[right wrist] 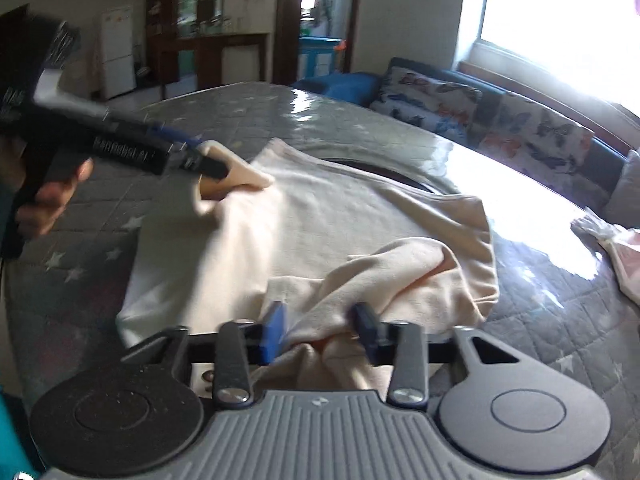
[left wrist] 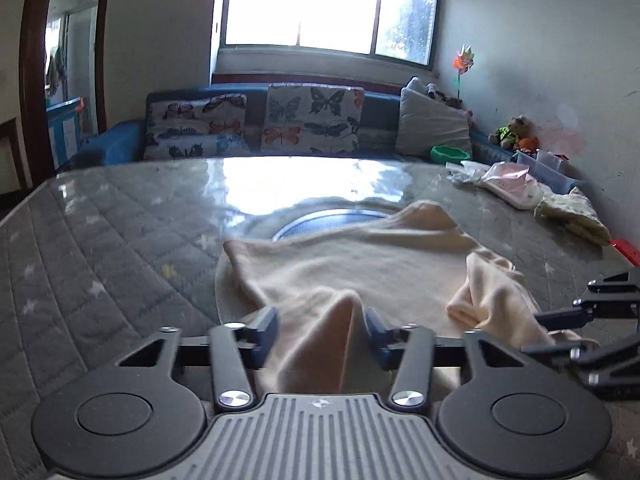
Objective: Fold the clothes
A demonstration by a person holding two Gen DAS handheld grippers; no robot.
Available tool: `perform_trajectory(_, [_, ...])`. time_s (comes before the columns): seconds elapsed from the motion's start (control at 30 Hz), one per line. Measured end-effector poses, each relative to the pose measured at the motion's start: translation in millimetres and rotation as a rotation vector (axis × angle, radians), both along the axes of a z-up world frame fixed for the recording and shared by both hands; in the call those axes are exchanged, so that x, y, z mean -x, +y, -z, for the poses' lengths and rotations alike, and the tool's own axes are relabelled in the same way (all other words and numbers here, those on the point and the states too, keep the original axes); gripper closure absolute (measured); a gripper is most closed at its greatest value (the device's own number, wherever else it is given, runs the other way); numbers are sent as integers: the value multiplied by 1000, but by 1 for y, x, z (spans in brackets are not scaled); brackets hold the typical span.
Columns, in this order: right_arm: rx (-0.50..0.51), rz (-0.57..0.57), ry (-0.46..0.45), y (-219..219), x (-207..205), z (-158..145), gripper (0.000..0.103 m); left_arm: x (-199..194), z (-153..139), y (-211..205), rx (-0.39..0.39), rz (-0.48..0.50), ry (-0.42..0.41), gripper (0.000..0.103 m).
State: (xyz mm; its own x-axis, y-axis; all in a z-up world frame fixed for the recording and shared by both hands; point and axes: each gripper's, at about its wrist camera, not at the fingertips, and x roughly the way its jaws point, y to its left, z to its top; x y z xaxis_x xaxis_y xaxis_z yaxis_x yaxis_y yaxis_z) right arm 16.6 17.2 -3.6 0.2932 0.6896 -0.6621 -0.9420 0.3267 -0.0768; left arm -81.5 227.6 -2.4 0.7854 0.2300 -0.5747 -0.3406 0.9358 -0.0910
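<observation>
I am holding a cream knit garment (left wrist: 360,272) that is lying across the near middle of a round table (left wrist: 120,232), whose top is covered by a grey quilted cloth with pale stars under a glossy clear sheet. My left gripper (left wrist: 322,330) is pinching a raised fold of the soft fabric between its blue pads, and the right wrist view shows that fold drawn up into a peak at the garment's left side. My right gripper (right wrist: 320,328) is closing on a bunched, rumpled sleeve near the table's near edge, the cloth crammed between its jaws. A hand (right wrist: 48,200) is wrapping the black handle of the left tool.

Toward the table's far right edge a green bowl (left wrist: 450,155) is standing; I cannot tell what is in it. Beside it a clear plastic box (left wrist: 548,164) is holding small items too blurred to name. Pale folded cloths (left wrist: 572,216) are lying near the right edge.
</observation>
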Motion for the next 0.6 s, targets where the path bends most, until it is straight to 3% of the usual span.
perform_trajectory(0.1, [-38,49,4,-4,-4,-1,93,4,6,-1,2,-26,13,88])
perform_trajectory(0.17, [-68,88,4,-10,-7,-5,95,10,3,3,8,-45,-1,92])
perform_trajectory(0.4, [-168,261,-70,-52,-28,-37,96,34,-9,22,-35,-141,-27,94])
perform_trajectory(0.6, [-148,472,-185,-108,-63,-57,96,56,-12,47,-68,-238,-17,94])
